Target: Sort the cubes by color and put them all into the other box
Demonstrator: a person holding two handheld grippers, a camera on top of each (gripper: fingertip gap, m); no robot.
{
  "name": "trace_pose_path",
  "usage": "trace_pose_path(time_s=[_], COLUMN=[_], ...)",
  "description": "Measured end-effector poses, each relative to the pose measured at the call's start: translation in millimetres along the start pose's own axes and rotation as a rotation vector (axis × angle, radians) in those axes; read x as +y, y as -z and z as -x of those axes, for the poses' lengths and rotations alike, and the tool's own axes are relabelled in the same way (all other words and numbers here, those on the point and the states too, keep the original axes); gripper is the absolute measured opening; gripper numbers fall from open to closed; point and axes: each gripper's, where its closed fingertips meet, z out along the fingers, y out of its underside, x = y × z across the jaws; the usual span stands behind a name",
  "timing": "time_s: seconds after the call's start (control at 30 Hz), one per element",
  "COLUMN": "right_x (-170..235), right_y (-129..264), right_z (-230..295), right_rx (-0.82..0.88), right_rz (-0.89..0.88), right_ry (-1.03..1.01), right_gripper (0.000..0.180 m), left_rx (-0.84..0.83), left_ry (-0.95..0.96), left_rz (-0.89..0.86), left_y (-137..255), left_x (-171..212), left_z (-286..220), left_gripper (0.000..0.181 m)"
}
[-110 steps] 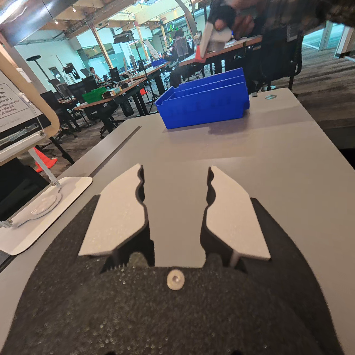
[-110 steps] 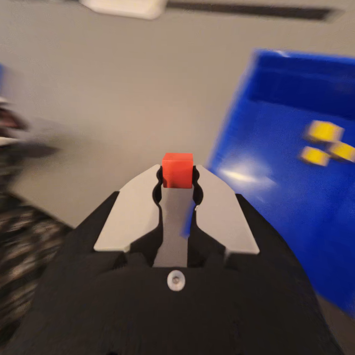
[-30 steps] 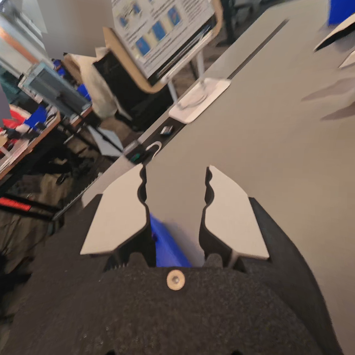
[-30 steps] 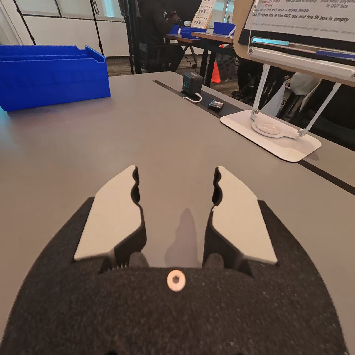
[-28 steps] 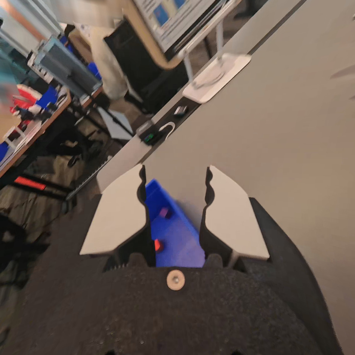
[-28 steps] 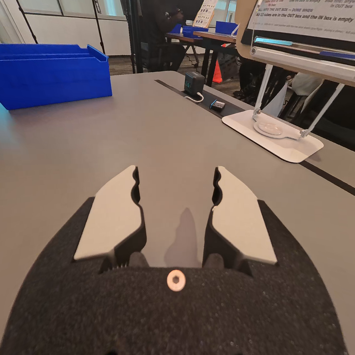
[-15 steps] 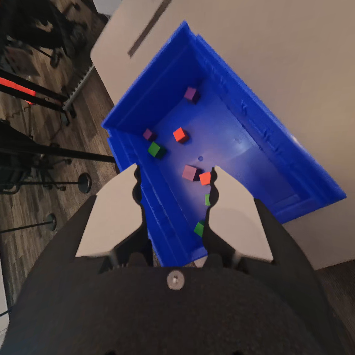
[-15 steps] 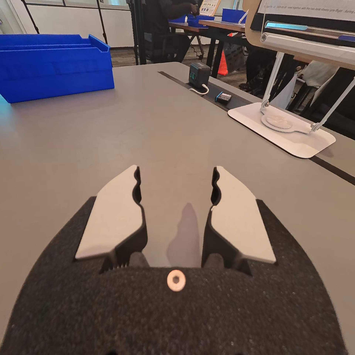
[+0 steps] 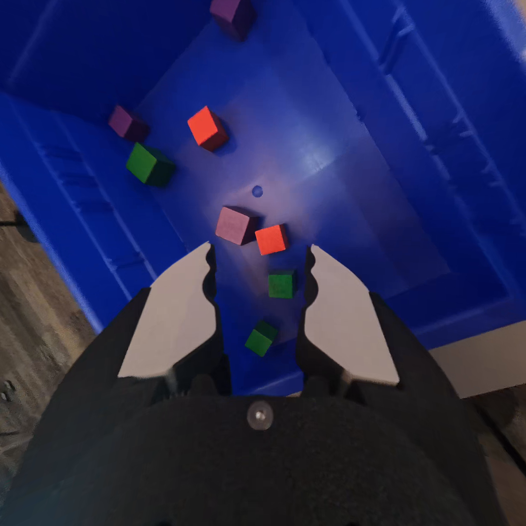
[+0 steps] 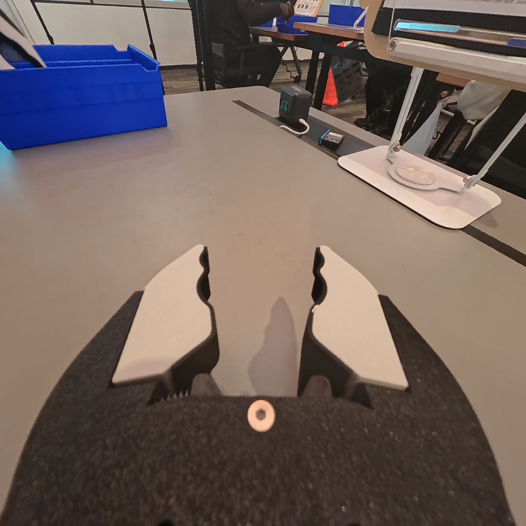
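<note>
Since half a second ago the left hand-held gripper (image 9: pixel 260 249) has dropped closer over the blue box (image 9: pixel 427 119), whose floor now fills most of the left wrist view; the right one has barely shifted.

Left wrist view: the hand-held gripper's jaws stand wide apart and hold nothing, pointing down into the box. On the box floor lie eight cubes: a purple cube (image 9: pixel 232 14) cut off by the top edge, a second purple cube (image 9: pixel 126 123) by the left wall, a green cube (image 9: pixel 148 165) just below it, a red cube (image 9: pixel 207 131), a pinkish-purple cube (image 9: pixel 234 226) touching another red cube (image 9: pixel 271 239), and two more green cubes (image 9: pixel 281 284) (image 9: pixel 260 338) seen between the fingers. No writing shows here. Box edges are blurred, and wooden floor (image 9: pixel 34 299) shows at the left.

Right wrist view: the right hand-held gripper (image 10: pixel 260 250) is likewise wide open and empty, low over the grey surface (image 10: pixel 199 185). The box (image 10: pixel 82 99) stands far left; its inside is hidden by its wall, and a fingertip of the other gripper (image 10: pixel 20 48) pokes above it, cut off by the frame. A sign on a white stand (image 10: pixel 421 182) at the right carries print, mostly cropped. A small dark device (image 10: pixel 294 105) with teal lights and a white cable sits in the surface's black groove.
</note>
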Motion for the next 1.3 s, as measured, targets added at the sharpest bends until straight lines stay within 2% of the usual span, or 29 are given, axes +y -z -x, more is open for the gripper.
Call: trace_pose_path(time_s=[0.17, 0.37, 0.63, 0.7, 0.83, 0.97, 1.1, 1.2, 1.3], right_x=[1.7, 1.1, -0.9, -1.7, -1.3, -2.1, 0.4, 1.4, -6.1], right_y=[0.2, 1.3, 3.7, 4.6, 5.8, 6.6, 4.2, 1.8, 2.5], right_z=[-1.5, -2.3, -4.3, -5.0, -7.1, -8.0, -6.5, -4.3, -1.4], right_rx=[-0.003, 0.001, 0.009, 0.012, 0.015, 0.009, -0.005, -0.013, -0.025], right_rz=[0.005, 0.002, -0.004, -0.008, -0.008, -0.016, -0.007, -0.001, -0.014], right_ry=[-0.009, -0.009, -0.009, -0.009, -0.014, -0.032, -0.048, -0.057, -0.104], right_gripper=[0.07, 0.07, 0.07, 0.07, 0.069, 0.068, 0.068, 0.068, 0.067], left_rx=[0.011, 0.062, 0.162, 0.166, 0.142, 0.047, 0.02, 0.072, 0.151], left_ry=[0.127, 0.292, 0.469, 0.479, 0.463, 0.446, 0.354, 0.19, -0.011], left_rz=[0.147, 0.199, 0.26, 0.256, 0.238, 0.021, -0.378, -0.682, -0.953], left_y=[-20.9, -28.3, -40.2, -41.2, -33.8, 6.7, 69.7, 112.0, 136.4], left_x=[22.6, 22.5, 22.0, 19.5, 15.8, -14.9, -92.7, -169.5, -240.2], left_z=[-0.6, -3.0, -13.7, -13.5, -6.1, 22.4, 20.8, -27.8, -104.8], left_gripper=[0.061, 0.057, 0.04, 0.023, 0.023, 0.023, 0.023, 0.022, 0.022])
